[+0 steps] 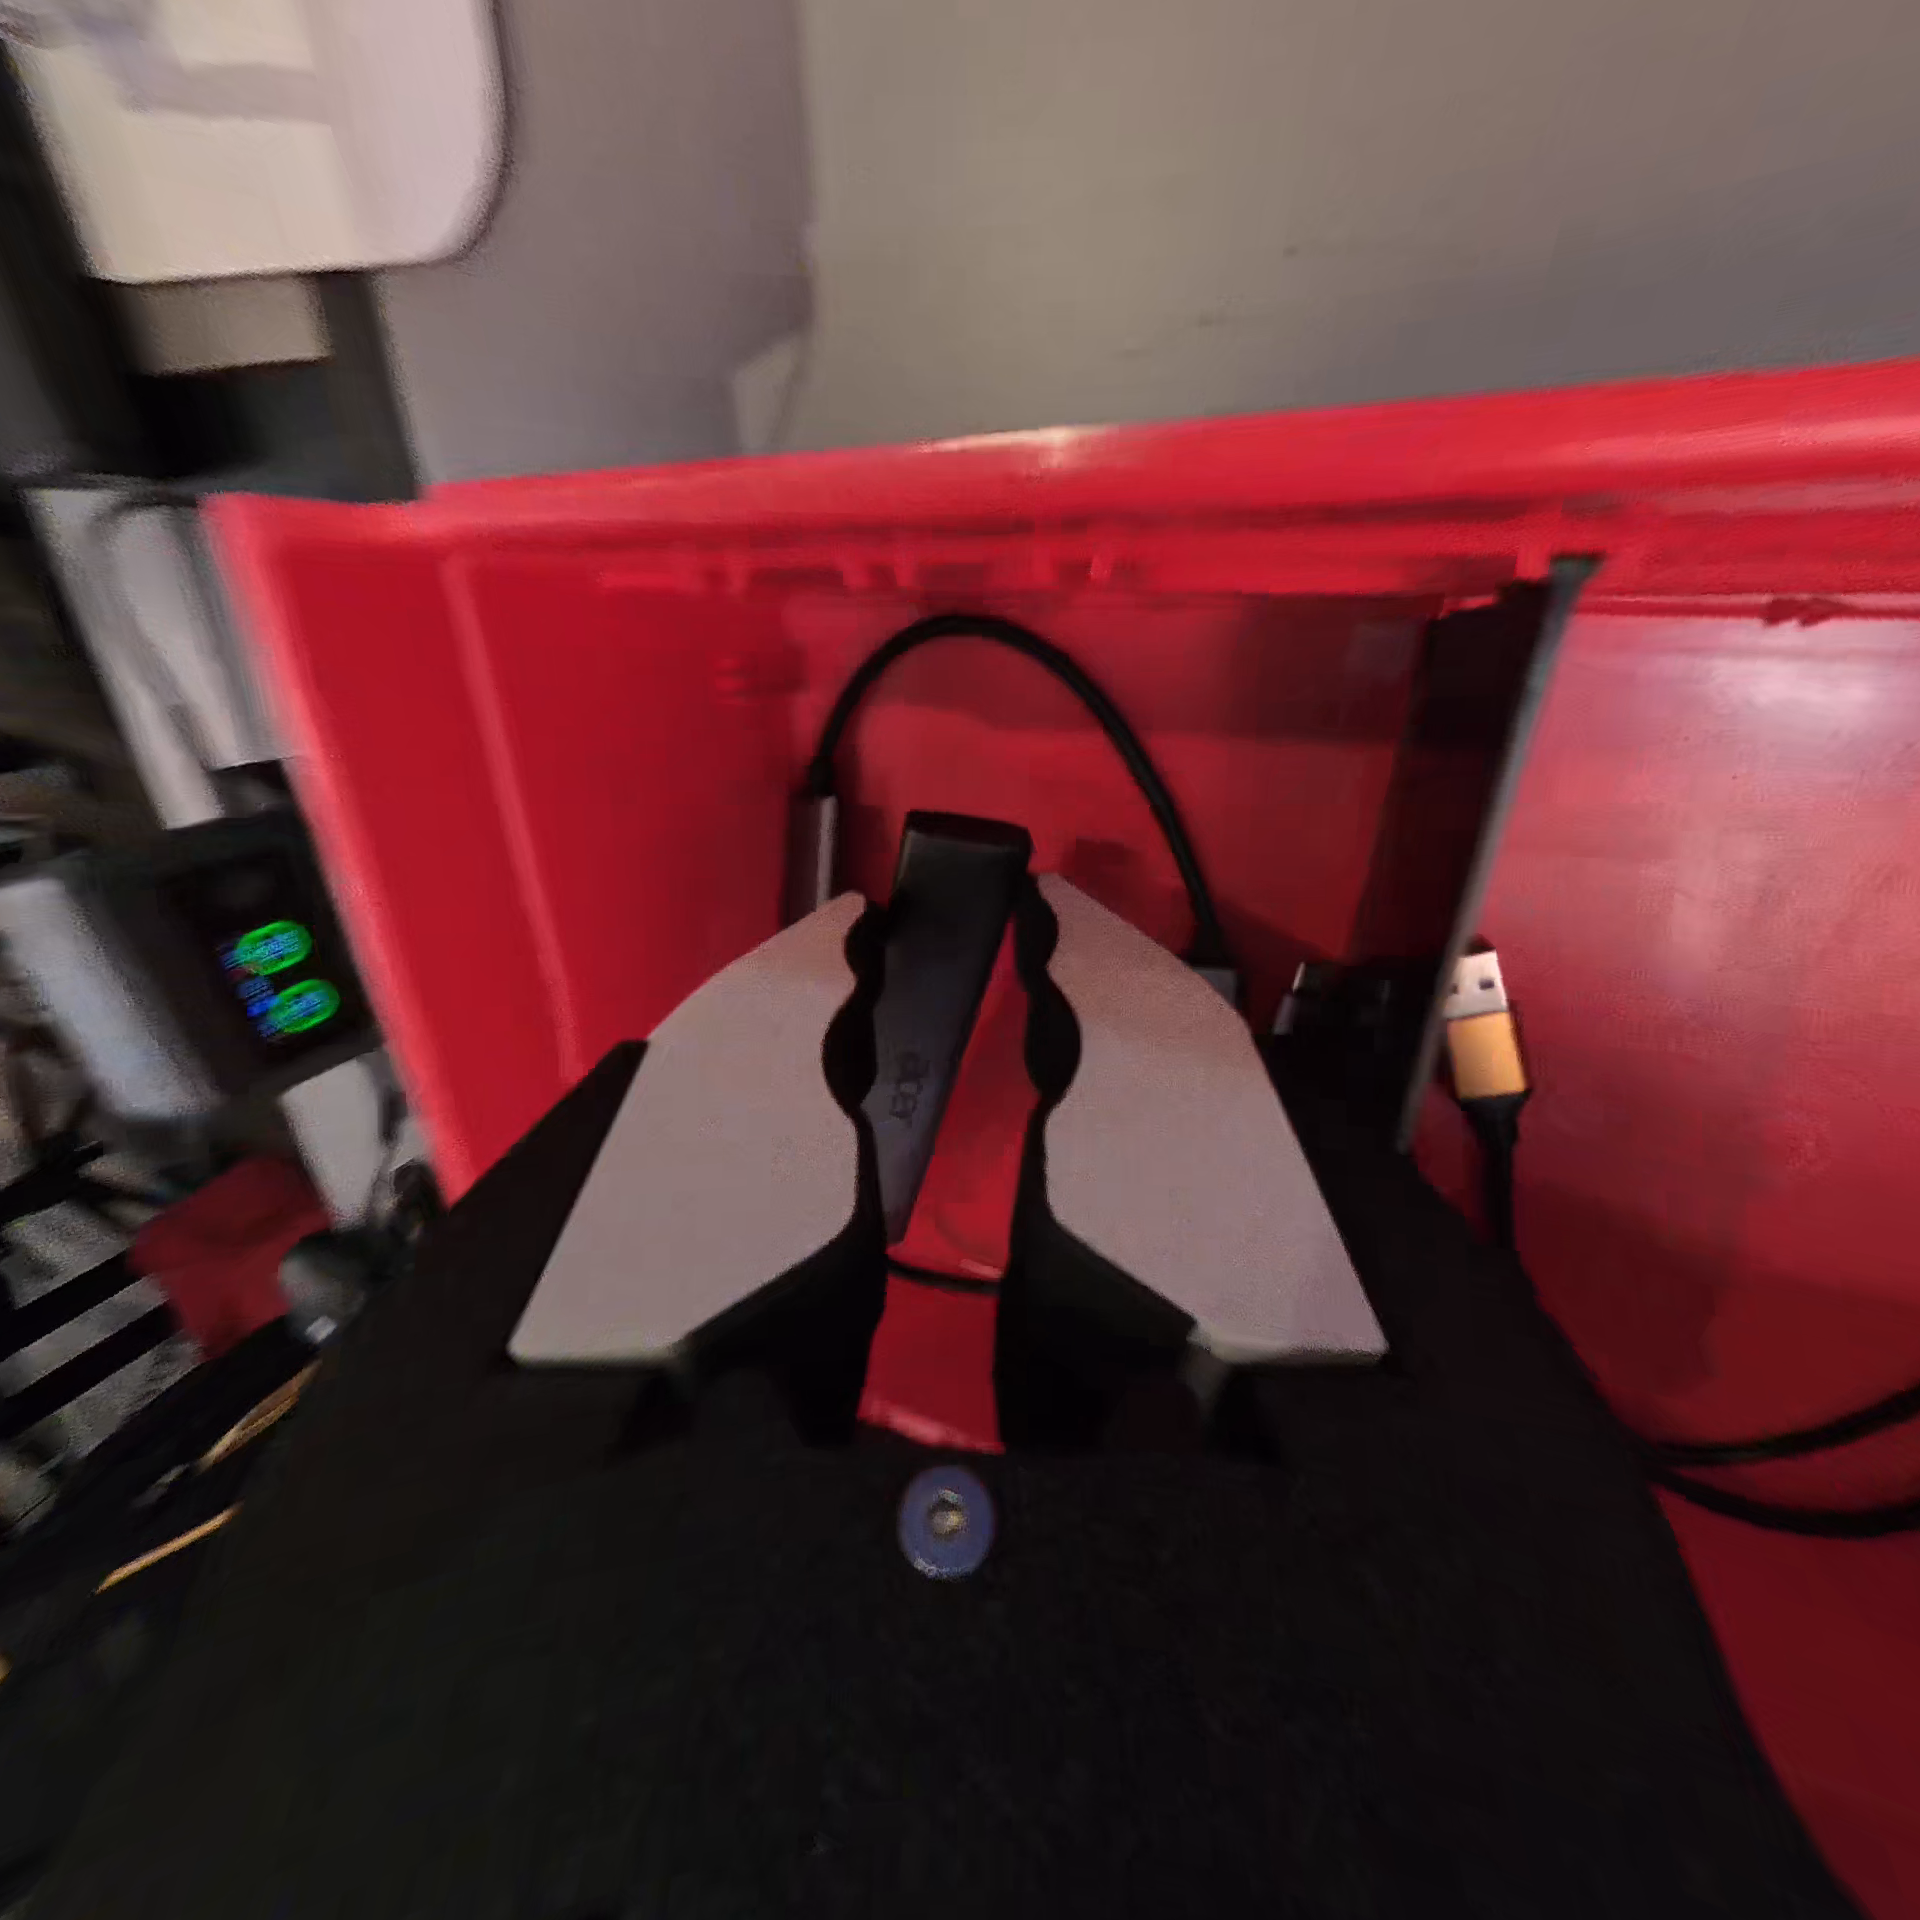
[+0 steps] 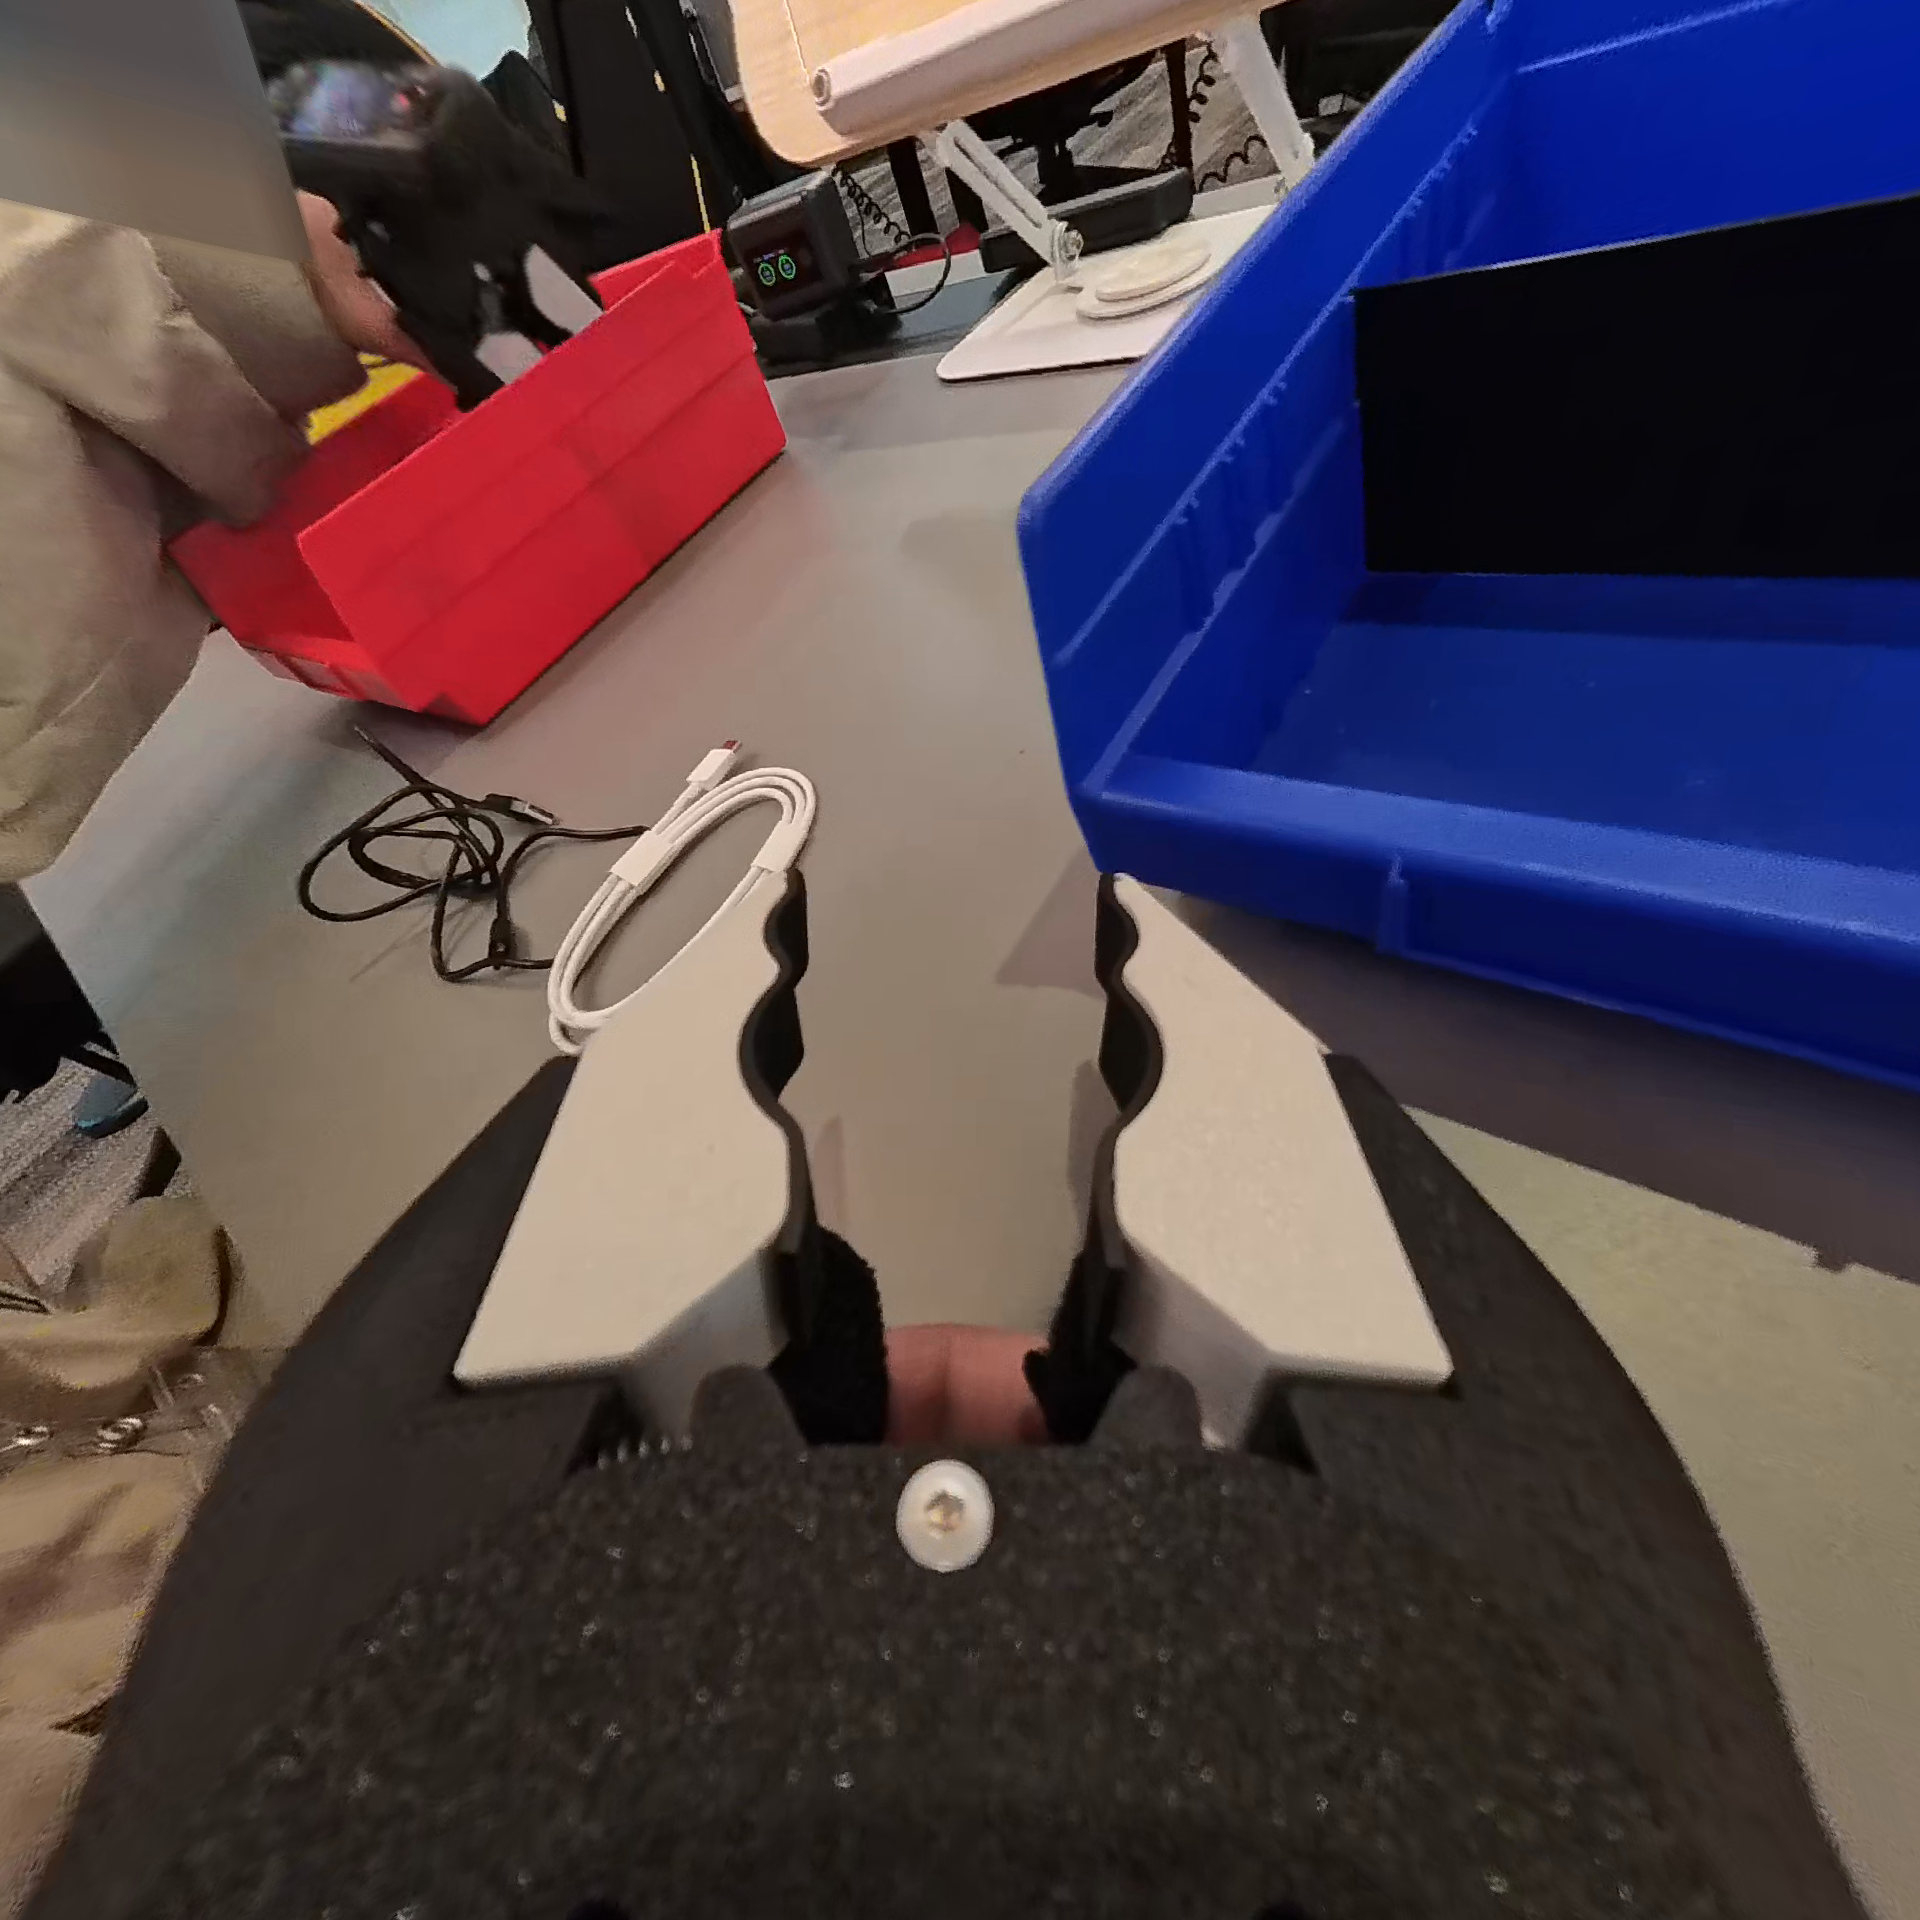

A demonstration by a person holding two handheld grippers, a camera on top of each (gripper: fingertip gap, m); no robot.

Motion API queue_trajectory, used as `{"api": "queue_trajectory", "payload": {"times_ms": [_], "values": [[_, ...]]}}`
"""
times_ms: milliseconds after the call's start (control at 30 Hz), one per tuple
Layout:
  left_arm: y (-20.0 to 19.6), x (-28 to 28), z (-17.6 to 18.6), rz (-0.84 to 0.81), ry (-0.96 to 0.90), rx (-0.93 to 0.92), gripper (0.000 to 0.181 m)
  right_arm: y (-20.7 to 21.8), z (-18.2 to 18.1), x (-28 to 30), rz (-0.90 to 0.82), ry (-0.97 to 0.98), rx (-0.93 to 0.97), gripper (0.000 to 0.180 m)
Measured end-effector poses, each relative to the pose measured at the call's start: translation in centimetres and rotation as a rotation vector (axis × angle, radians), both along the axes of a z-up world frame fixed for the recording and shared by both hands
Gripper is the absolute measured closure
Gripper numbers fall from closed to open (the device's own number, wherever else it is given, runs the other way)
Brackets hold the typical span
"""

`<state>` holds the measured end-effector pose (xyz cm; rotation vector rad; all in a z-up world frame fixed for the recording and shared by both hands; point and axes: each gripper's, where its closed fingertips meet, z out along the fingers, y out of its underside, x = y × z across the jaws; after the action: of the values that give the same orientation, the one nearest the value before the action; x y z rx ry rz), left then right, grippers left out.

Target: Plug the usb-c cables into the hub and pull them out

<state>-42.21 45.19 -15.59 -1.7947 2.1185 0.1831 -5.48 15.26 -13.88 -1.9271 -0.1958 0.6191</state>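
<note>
In the left wrist view my left gripper [image 1: 951, 894] is inside the red bin [image 1: 623, 727], shut on a dark grey hub [image 1: 940, 997] that runs lengthwise between the fingers. The hub's black cable [image 1: 1039, 644] loops up against the bin's back wall. An orange-sleeved USB plug [image 1: 1486, 1039] with a black braided cable lies to the right. In the right wrist view my right gripper [image 2: 951, 894] is open and empty, above the grey table [image 2: 914, 644]. A coiled white cable [image 2: 675, 894] and a tangled black cable [image 2: 436, 862] lie on the table just left of it.
A black divider [image 1: 1475, 810] stands in the red bin, right of the hub. A large blue bin [image 2: 1455, 727] with a black divider sits to the right of my right gripper. The red bin [image 2: 540, 499] is at the far left, with a person's sleeve [image 2: 104, 468] over it. About 50 centimetres separates my left fingertips from my right.
</note>
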Motion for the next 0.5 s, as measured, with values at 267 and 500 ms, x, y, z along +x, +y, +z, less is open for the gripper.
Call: {"api": "queue_trajectory", "payload": {"times_ms": [267,500], "values": [[-3.1,1.1,13.2,-0.003,-0.241,0.528,0.159,-0.3,2.0,-2.4,0.056,-0.009,0.078,0.124],[-12.2,7.4,20.4,-0.158,-0.311,0.915,0.159,2.2,10.3,-9.7,0.162,-0.057,0.284,0.124]]}}
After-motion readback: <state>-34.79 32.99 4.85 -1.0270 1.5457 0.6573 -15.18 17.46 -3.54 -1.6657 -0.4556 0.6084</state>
